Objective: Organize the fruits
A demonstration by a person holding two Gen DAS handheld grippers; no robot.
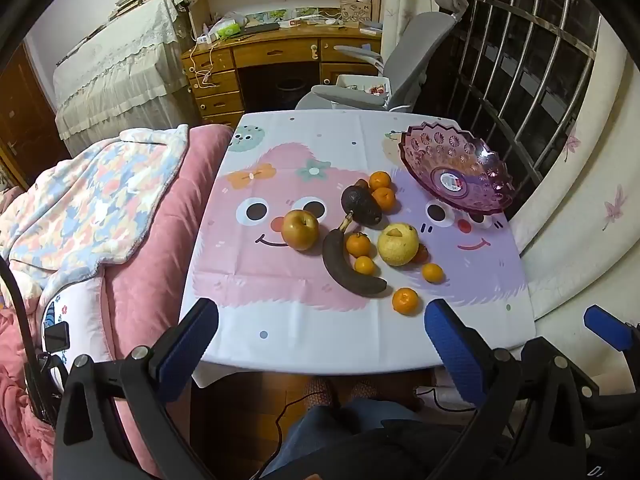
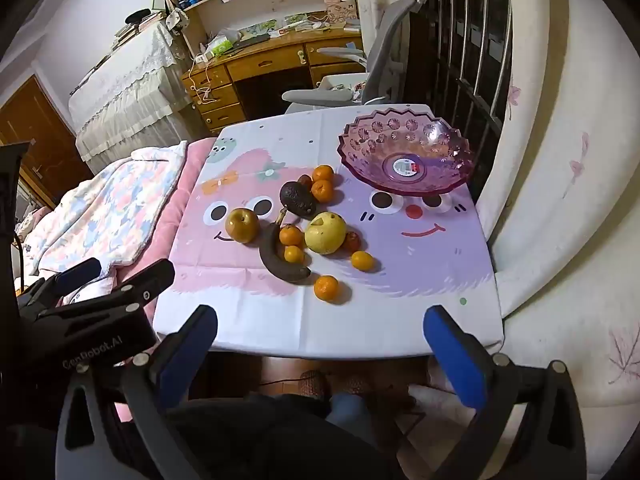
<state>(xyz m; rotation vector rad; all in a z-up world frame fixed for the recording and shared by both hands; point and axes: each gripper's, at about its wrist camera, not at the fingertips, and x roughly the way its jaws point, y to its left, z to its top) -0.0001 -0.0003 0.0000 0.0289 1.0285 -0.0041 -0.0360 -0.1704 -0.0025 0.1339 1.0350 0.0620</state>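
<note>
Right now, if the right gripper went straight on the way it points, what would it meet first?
Probably the nearest mandarin or the tablecloth just before it; the open right gripper has nothing nearer, though depth is unclear.

A small dark fruit point(image 1: 362, 184) at centre frame hides mostly behind the avocado point(image 1: 361, 205); I cannot tell what it is. A reddish fruit point(image 2: 353, 241) peeks from behind the pear point(image 2: 325, 233). The bowl's sticker point(image 2: 404, 167) is too small to read. My own fingers point(image 1: 460, 346) are cut off by the lower edge, and the tabletop point(image 1: 288, 344) hides my legs.
</note>
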